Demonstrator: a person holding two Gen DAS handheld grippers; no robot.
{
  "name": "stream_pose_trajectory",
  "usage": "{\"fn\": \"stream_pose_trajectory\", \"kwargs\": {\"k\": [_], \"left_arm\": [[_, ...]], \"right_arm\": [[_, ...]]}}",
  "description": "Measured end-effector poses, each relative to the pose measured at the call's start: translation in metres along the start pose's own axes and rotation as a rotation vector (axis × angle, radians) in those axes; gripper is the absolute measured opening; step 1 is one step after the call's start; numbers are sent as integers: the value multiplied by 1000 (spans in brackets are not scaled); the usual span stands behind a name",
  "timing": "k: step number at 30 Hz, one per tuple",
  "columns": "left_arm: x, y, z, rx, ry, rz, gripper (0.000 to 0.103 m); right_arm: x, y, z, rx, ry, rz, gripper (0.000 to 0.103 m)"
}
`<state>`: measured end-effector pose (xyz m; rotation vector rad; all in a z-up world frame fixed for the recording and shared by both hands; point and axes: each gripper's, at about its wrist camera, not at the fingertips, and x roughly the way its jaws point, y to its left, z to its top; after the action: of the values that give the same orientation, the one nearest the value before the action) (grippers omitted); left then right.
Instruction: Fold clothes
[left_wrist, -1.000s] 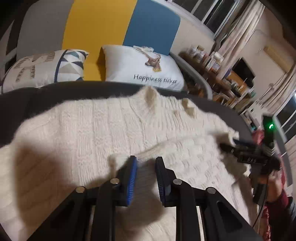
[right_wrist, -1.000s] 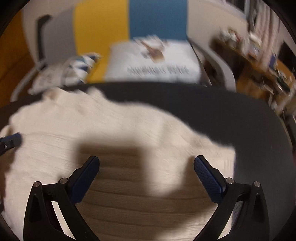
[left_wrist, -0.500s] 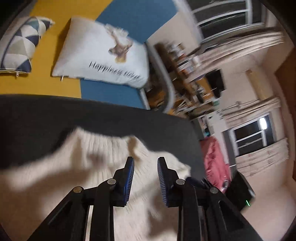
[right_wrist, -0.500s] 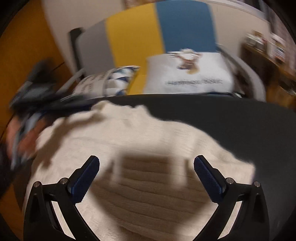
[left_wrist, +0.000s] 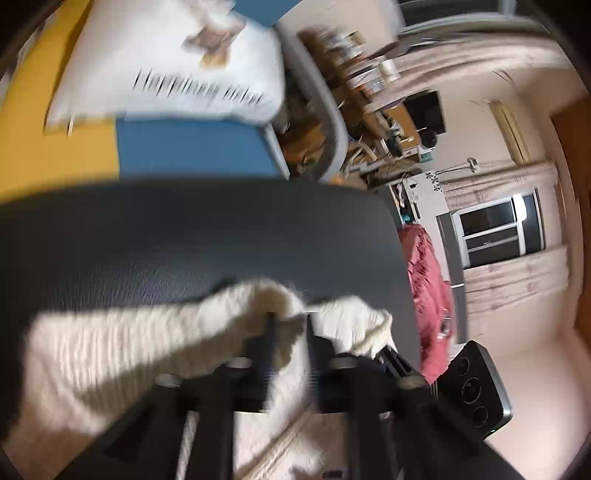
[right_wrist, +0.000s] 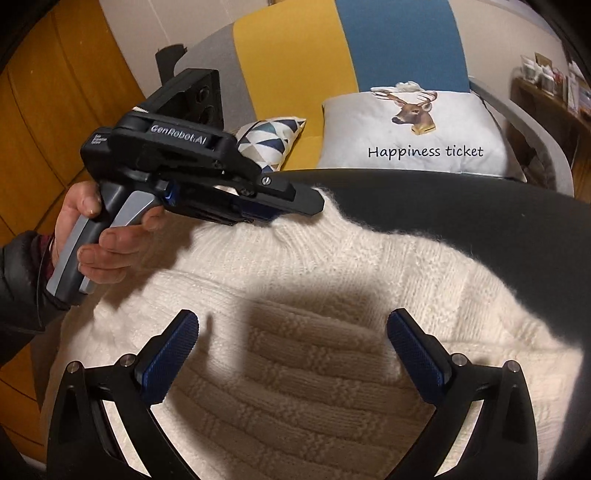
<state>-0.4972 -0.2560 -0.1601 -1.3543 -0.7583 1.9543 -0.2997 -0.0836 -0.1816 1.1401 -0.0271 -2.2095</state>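
My left gripper (right_wrist: 295, 208) is clenched on the sweater (right_wrist: 332, 295) collar at twelve o'clock; my right gripper (right_wrist: 291, 347) hovers spread over its body.

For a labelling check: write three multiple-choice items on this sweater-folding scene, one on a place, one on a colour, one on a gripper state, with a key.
1. Where does the left gripper meet the cream knit sweater?
A. at the collar
B. at the bottom hem
C. nowhere

2. What colour are the right gripper pads?
A. red
B. blue
C. white

3. How does the right gripper stand?
A. shut on the sweater
B. shut on a pillow
C. open above the sweater

Key:
1 A: its tip sits at the ribbed neck by the black table edge.
2 B: both textured pads show blue.
3 C: the pads stand wide apart with nothing between them.
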Motion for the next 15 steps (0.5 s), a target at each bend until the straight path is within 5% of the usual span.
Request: {"fn": "stream_pose_trajectory", "kwargs": {"k": [3, 6, 10, 12, 15], "left_arm": [[5, -21, 0, 101, -56, 74, 2], [29, -11, 6, 81, -20, 227, 2], [22, -5, 4, 25, -33, 204, 6], [5, -4, -2, -12, -47, 179, 20], [-39, -1, -18, -61, -152, 149, 22]], "right_arm": [[3, 2, -3, 6, 4, -19, 103], [7, 7, -5, -16, 16, -56, 103], [11, 13, -6, -45, 32, -98, 103], [12, 12, -7, -45, 32, -98, 103], [10, 7, -8, -33, 24, -79, 103]]}}
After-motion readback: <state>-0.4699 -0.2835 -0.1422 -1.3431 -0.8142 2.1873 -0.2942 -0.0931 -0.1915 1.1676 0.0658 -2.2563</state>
